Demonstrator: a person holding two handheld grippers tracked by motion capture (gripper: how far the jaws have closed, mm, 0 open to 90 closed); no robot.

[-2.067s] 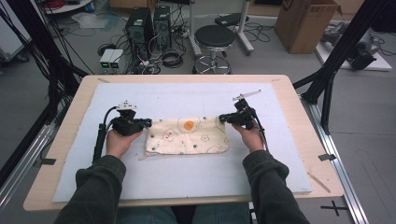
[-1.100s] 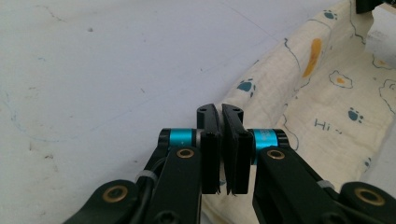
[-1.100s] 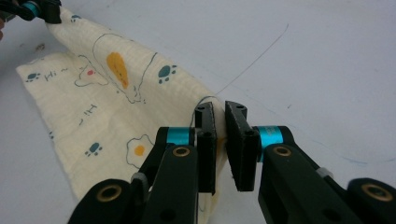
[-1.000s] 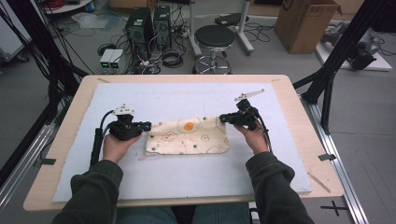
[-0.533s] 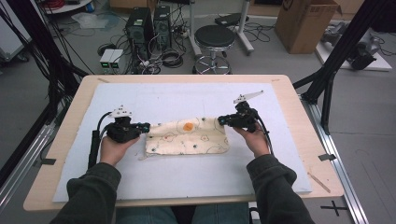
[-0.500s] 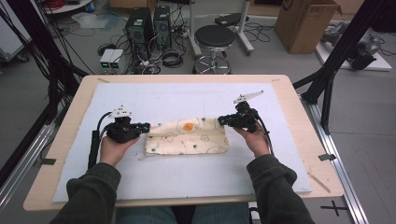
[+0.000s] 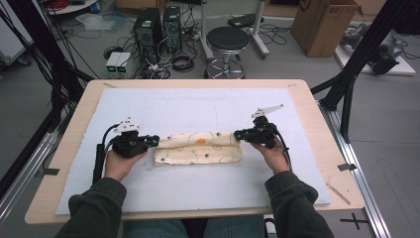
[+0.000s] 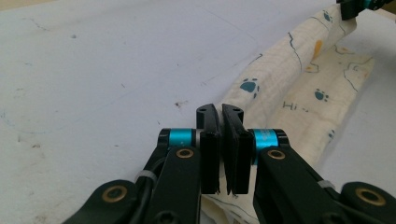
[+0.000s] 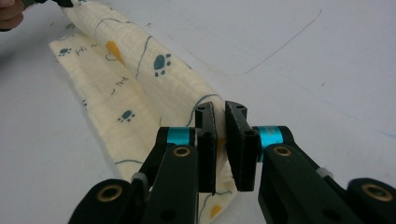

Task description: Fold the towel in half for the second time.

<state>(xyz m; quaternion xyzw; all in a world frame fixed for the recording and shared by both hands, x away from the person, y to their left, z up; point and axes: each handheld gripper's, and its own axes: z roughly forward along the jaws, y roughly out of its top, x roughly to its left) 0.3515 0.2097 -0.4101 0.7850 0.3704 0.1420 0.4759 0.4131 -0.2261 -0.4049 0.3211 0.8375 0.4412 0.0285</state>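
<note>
cloth (image 7: pixel 198 148) pinched between both tools

This is a lab or technical workroom, not a home. Two black computer towers (image 7: pixel 158 25) stand on the grey floor beyond the surface (image 7: pixel 317 124), with loose cables (image 7: pixel 173 62) coiled and strewn around them and small white boxes (image 7: pixel 118 62) beside them. A black round stool (image 7: pixel 228 39) stands nearby, and a cardboard box (image 7: pixel 324 25) sits farther right. Black metal frame struts (image 7: pixel 366 54) rise on both sides of the wooden surface, which carries a white mat (image 7: pixel 198 109).
</note>
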